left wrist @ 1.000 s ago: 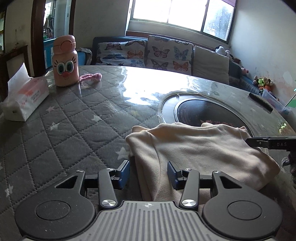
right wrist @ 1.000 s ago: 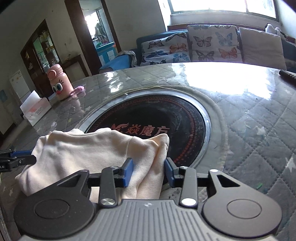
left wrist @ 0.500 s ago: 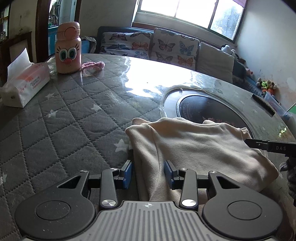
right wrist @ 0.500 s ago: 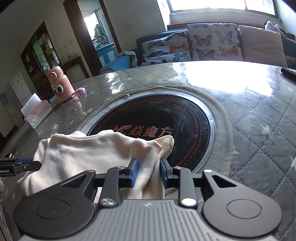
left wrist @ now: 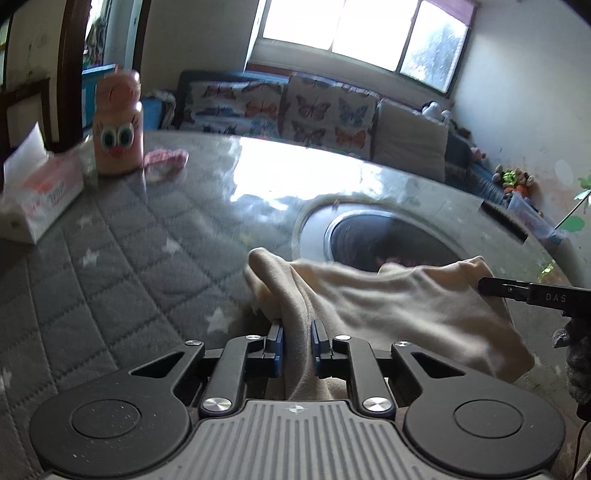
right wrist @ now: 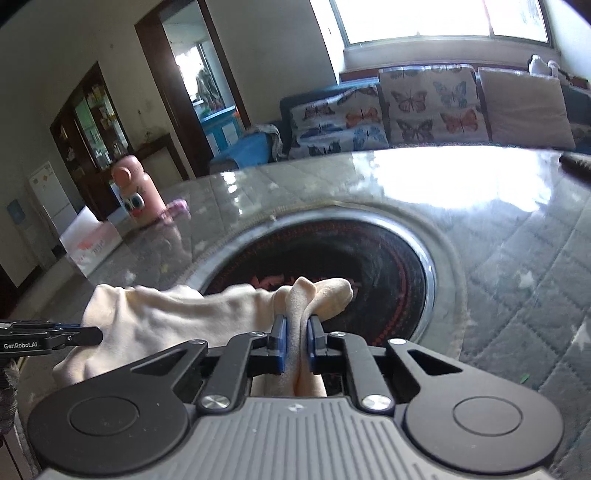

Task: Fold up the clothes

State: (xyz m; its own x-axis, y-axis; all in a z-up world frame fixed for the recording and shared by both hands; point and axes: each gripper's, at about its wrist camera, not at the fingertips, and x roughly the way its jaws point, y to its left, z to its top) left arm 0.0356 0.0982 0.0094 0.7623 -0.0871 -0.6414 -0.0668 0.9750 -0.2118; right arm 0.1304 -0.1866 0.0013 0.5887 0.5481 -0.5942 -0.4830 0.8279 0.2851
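At the far left of the table stands a white tissue box (left wrist: 38, 199) with one sheet raised from its slot. Just beside it stands a pink cartoon-eyed bottle (left wrist: 118, 127), and next to that lies a small pink cloth item (left wrist: 166, 159); blur hides its exact kind. All three rest on a grey quilted cover (left wrist: 110, 266) with a star print, laid under a glossy film that reflects the window (left wrist: 354, 33).

The left gripper (left wrist: 297, 341) is pressed together on a fold of the cream garment (left wrist: 399, 306), its blue pads pinching the cloth at the garment's left end. The garment stretches between the two grippers, partly raised, across the near edge of a round inset cooktop (right wrist: 369, 258) with a metal rim and red markings. The right gripper (right wrist: 296, 338) is likewise clamped on a bunched fold at the garment's right end.

Beyond the table stands a sofa (left wrist: 325, 110) with butterfly-print cushions and one plain beige cushion. A dark, flat, elongated object (left wrist: 502, 218) lies near the right table edge. In the right wrist view, a dark wooden doorway (right wrist: 192, 92) and a glazed cabinet (right wrist: 92, 125) occupy the left side of the room.
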